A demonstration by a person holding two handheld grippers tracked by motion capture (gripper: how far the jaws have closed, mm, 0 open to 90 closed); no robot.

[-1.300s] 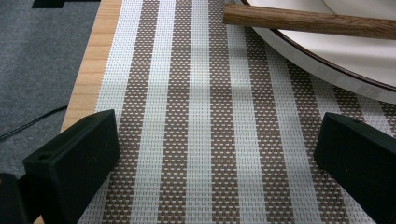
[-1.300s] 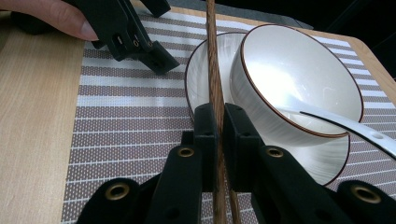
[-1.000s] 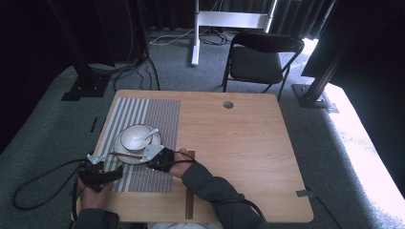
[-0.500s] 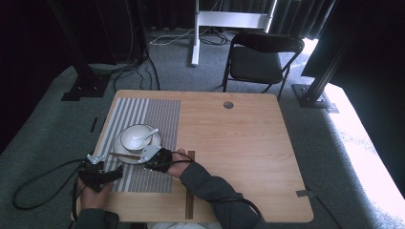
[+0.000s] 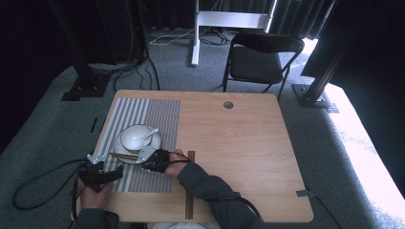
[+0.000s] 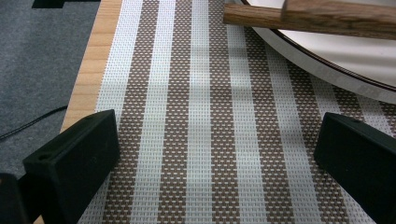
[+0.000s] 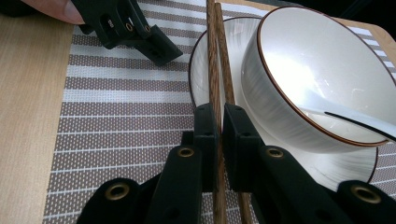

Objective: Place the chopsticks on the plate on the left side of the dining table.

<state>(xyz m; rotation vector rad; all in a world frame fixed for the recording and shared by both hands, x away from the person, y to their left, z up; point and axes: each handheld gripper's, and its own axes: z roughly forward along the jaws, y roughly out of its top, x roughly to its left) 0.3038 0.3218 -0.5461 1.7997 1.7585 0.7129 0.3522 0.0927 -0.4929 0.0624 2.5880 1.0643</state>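
Two wooden chopsticks (image 7: pixel 218 70) are clamped in the right tongs (image 7: pixel 219 128), their long axis lying across the plate (image 7: pixel 198 84) rim beside the bowl (image 7: pixel 322 74), while the nearby left tongs (image 6: pixel 215 154) are held wide over the striped mat (image 6: pixel 205 116).

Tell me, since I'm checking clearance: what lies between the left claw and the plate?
Just striped placemat, seen in the left gripper view between the left claw and plate.

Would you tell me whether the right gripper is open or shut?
Shut: the right gripper has its jaws clamped on the chopsticks.

Bare tabletop (image 5: pixel 248 143) right of bowl (image 5: pixel 136 137)
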